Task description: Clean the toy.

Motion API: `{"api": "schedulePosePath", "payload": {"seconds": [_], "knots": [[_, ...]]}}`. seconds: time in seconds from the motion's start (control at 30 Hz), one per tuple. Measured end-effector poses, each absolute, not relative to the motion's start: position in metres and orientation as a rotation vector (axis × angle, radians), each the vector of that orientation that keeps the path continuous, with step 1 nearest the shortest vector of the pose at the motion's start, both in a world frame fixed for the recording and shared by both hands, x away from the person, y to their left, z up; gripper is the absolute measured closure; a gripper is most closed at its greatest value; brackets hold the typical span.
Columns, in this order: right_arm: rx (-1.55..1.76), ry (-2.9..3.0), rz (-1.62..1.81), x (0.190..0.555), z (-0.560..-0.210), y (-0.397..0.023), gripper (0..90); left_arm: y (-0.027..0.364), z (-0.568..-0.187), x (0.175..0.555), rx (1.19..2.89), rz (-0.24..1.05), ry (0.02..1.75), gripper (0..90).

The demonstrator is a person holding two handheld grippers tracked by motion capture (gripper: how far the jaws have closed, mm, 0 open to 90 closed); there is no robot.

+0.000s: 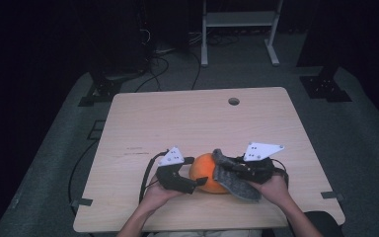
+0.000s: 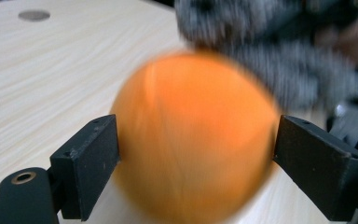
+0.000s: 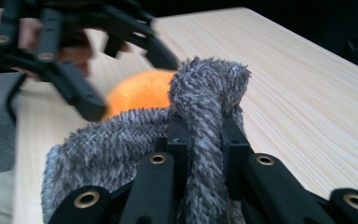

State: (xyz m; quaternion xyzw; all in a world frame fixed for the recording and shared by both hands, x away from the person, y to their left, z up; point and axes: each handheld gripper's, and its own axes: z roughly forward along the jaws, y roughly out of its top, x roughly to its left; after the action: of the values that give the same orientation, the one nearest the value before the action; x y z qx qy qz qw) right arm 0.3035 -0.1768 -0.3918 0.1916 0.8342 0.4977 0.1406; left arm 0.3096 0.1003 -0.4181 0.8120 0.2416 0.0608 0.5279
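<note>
We see a smooth, round orange ball (image 1: 208, 170) resting on the pale wood-grain worktop (image 1: 187, 123), near its front edge, between the person's two hands. The left tool (image 1: 196, 173) has its two blocky black jaws spread wide to either side of the ball; in the left gripper view the ball (image 2: 193, 137) sits between them, blurred, and we cannot tell whether the pads actually press on its skin (the edges meet the jaws closely on both sides). The right tool (image 1: 222, 165) is clamped tight on a shaggy grey cloth (image 1: 234, 180), a thick, nubbly, towel-like piece with a short bristly pile. In the right gripper view the cloth (image 3: 205, 112) is pinched into an upright fold that rises above the jaw tips, while the rest hangs down in a loose sheet to one side. From the high view the cloth drapes against the ball's right flank, touching it. A small round hole (image 1: 233, 101) is cut through the worktop near its far edge, well apart from the ball. The worktop's surface is matte, with fine straight grain lines.
</note>
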Motion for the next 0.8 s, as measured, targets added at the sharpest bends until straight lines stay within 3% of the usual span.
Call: {"api": "schedulePosePath", "payload": {"seconds": [0.07,0.2,0.33,0.37,0.4,0.5,0.53,0.6,0.63,0.67,0.7,0.77,0.8], "knots": [[0.507,2.429,1.426,0.301,-0.392,-0.166,77.5,0.099,-0.42,0.307,2.003,0.207,0.566,22.4],[0.53,2.45,1.396,0.306,-0.399,-0.17,77.5,0.105,-0.427,0.305,2.025,0.224,0.574,27.4],[0.591,2.445,1.347,0.312,-0.405,-0.181,77.5,0.11,-0.426,0.309,2.008,0.15,0.589,20.7],[0.591,2.446,1.361,0.312,-0.406,-0.181,77.5,0.107,-0.423,0.313,1.993,0.114,0.604,11.5],[0.591,2.446,1.361,0.312,-0.406,-0.181,77.5,0.107,-0.423,0.313,1.993,0.114,0.604,9.3],[0.479,2.473,1.439,0.303,-0.403,-0.164,77.2,0.101,-0.429,0.32,2.034,0.074,0.629,6.5],[0.461,2.476,1.426,0.303,-0.403,-0.161,77.1,0.101,-0.429,0.32,2.034,0.074,0.629,12.0],[0.477,2.477,1.441,0.306,-0.404,-0.163,77.1,0.105,-0.431,0.316,2.046,0.151,0.584,27.3],[0.51,2.473,1.438,0.308,-0.404,-0.166,77.2,0.106,-0.429,0.31,2.06,0.273,0.58,31.8],[0.51,2.473,1.438,0.308,-0.404,-0.166,77.2,0.106,-0.429,0.31,2.06,0.273,0.58,34.7],[0.553,2.457,1.394,0.313,-0.407,-0.172,77.2,0.105,-0.426,0.306,2.051,0.418,0.601,35.4],[0.605,2.444,1.325,0.317,-0.411,-0.177,77.2,0.104,-0.426,0.305,2.046,0.488,0.616,34.3],[0.624,2.444,1.333,0.319,-0.412,-0.179,77.1,0.107,-0.427,0.309,2.048,0.455,0.644,32.3]]}}
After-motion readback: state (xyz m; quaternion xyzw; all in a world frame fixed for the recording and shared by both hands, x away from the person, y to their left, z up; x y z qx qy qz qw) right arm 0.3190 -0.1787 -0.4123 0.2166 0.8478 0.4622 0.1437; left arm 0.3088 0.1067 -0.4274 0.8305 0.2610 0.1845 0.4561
